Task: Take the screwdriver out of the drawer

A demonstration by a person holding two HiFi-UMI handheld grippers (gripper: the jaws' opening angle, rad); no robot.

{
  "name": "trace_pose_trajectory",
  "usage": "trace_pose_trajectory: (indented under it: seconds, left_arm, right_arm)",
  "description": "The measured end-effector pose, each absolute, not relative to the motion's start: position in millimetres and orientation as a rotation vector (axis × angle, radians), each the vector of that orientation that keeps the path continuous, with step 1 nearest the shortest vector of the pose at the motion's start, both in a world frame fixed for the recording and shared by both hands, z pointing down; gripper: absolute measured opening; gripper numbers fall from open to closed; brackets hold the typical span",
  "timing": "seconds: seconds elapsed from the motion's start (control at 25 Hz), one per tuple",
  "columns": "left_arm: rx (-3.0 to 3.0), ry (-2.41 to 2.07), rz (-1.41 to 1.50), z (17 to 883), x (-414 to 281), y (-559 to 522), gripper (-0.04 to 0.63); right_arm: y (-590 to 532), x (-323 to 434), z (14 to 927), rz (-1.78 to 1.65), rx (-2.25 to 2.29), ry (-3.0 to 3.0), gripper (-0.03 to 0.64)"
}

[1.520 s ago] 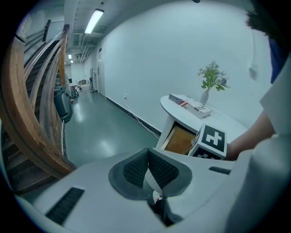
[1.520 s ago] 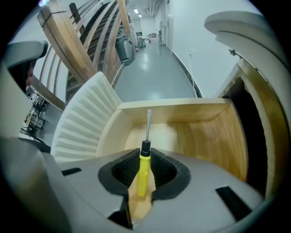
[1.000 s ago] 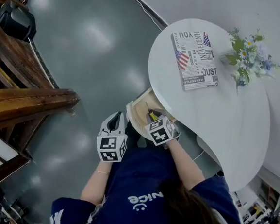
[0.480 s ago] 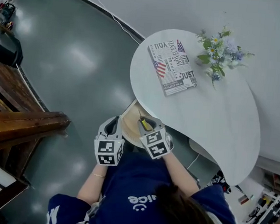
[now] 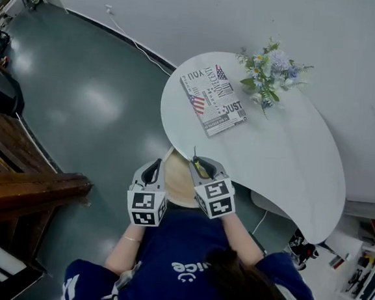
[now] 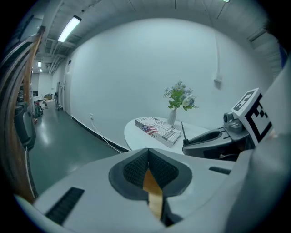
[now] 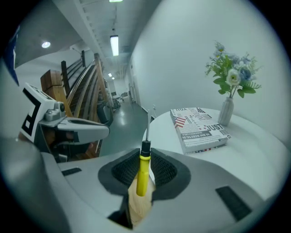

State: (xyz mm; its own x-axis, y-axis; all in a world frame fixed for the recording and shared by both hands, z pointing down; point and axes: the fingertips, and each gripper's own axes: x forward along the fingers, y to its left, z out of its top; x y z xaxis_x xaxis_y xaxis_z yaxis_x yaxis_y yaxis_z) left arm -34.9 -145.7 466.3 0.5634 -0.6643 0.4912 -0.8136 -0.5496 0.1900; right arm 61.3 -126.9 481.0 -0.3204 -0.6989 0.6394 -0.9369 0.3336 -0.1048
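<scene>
- The book (image 5: 213,99) lies on the tabletop (image 5: 291,155), toward its left end.
- A vase of flowers (image 5: 268,67) stands just right of the book and behind it.
- The open drawer (image 5: 177,181) is before the book, under the tabletop's edge.
- The screwdriver (image 7: 143,175) is above the drawer, before the book.

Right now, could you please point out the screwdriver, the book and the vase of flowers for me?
screwdriver (image 7: 142,175): right gripper view, on its yellow handle.
book (image 5: 213,100): head view, on the middle of its printed cover.
vase of flowers (image 7: 226,113): right gripper view, on the pale body of the vase.
</scene>
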Motion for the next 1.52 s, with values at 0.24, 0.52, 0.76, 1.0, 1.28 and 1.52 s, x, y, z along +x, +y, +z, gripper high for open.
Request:
trace_pose_trajectory:
  seconds: [0.24,0.52,0.76,1.0,1.28,1.52]
  left_arm:
    - [2.478,-1.151,0.477,444.5,-9.7,-148.3,0.005]
    - [2.545,-1.108,0.456,429.9,9.0,-146.9,0.005]
    - [2.561,-1.101,0.456,426.0,12.1,-146.8,0.005]
    - [2.583,-1.082,0.454,424.6,18.8,-143.3,0.005]
    - [2.597,-1.099,0.443,421.4,18.9,-146.0,0.005]
    - [2.598,-1.114,0.444,420.5,15.4,-146.8,0.005]
  right_arm:
    - [-128.3,85.8,460.3,0.673,1.575,-2.138,0.078]
    - [-128.2,115.1,438.0,0.629,1.727,-2.115,0.078]
    - [-127.2,132.1,428.6,0.605,1.816,-2.116,0.078]
    - [-121.4,150.7,421.5,0.561,1.921,-2.067,0.078]
    - [-121.1,153.0,423.0,0.539,1.925,-2.047,0.078]
    - [-120.1,152.3,423.9,0.529,1.929,-2.044,0.078]
